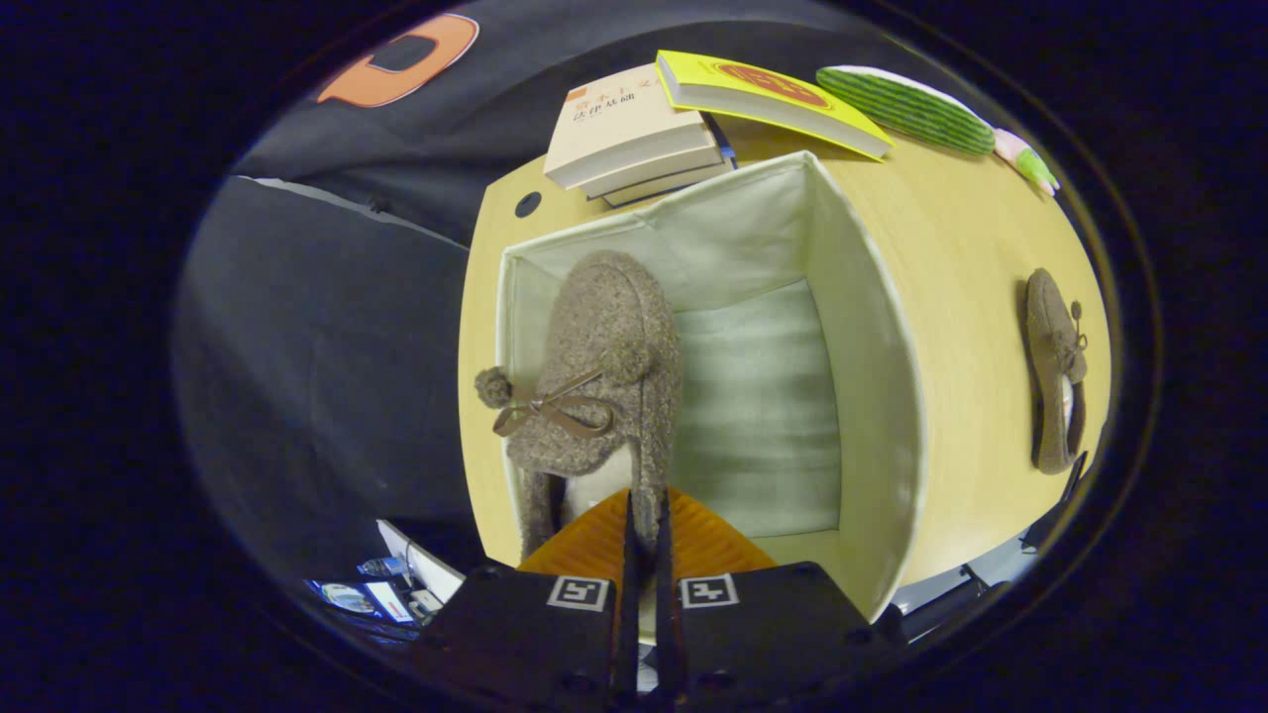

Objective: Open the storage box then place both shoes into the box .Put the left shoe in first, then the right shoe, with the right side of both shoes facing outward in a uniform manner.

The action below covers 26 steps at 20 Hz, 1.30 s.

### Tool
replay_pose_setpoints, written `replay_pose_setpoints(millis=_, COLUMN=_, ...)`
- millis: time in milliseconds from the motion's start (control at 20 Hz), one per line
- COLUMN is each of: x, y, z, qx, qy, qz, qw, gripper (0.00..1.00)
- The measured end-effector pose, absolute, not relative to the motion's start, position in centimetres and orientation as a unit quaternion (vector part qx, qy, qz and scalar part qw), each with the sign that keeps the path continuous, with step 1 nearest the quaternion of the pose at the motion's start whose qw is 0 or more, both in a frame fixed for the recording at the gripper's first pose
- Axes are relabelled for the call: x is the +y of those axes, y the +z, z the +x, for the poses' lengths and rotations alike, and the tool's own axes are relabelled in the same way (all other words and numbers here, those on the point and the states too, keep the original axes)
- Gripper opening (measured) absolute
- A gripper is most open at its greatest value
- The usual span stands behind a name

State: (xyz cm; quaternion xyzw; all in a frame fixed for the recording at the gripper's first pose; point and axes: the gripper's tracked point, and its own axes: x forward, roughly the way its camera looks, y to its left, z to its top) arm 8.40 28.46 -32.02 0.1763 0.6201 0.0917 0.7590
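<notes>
Now shoe [604,376] pinched between jaws

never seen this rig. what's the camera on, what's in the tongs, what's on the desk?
No robot arm here: a person carries handheld two-finger tongs, and a fisheye camera riding on them looks forward along the fingers. The tongs are shut on the heel edge of a fuzzy brown slipper with a pompom bow, held over the open cream fabric storage box. The box sits on a light wooden desk. Beside it on the desk lies the matching second brown slipper. Beyond the box are a stack of books, a yellow book and a green striped plush toy.
</notes>
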Motion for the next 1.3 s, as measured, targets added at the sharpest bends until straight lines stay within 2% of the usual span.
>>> replay_pose_setpoints(millis=100, x=28.8, y=-31.8, z=8.4, qx=0.62, qy=0.1, qz=0.181, qw=0.757, gripper=0.27)
replay_pose_setpoints(millis=400, x=27.5, y=-28.2, z=8.8, qx=0.58, qy=0.119, qz=0.131, qw=0.795, gripper=0.81)
replay_pose_setpoints(millis=450, x=27.2, y=-27.2, z=8.8, qx=0.568, qy=0.124, qz=0.123, qw=0.805, gripper=0.83)
replay_pose_setpoints(millis=750, x=21.6, y=-20.3, z=8.6, qx=0.488, qy=0.142, qz=0.076, qw=0.858, gripper=0.84)
replay_pose_setpoints(millis=850, x=17.7, y=-18.9, z=8.9, qx=0.474, qy=0.129, qz=0.061, qw=0.869, gripper=0.88)
replay_pose_setpoints(millis=1100, x=6.5, y=-15.8, z=9.5, qx=0.429, qy=0.072, qz=0.009, qw=0.9, gripper=0.88)
replay_pose_setpoints(millis=1300, x=-1.8, y=-17.2, z=8.6, qx=0.447, qy=0.036, qz=0.014, qw=0.894, gripper=0.9)
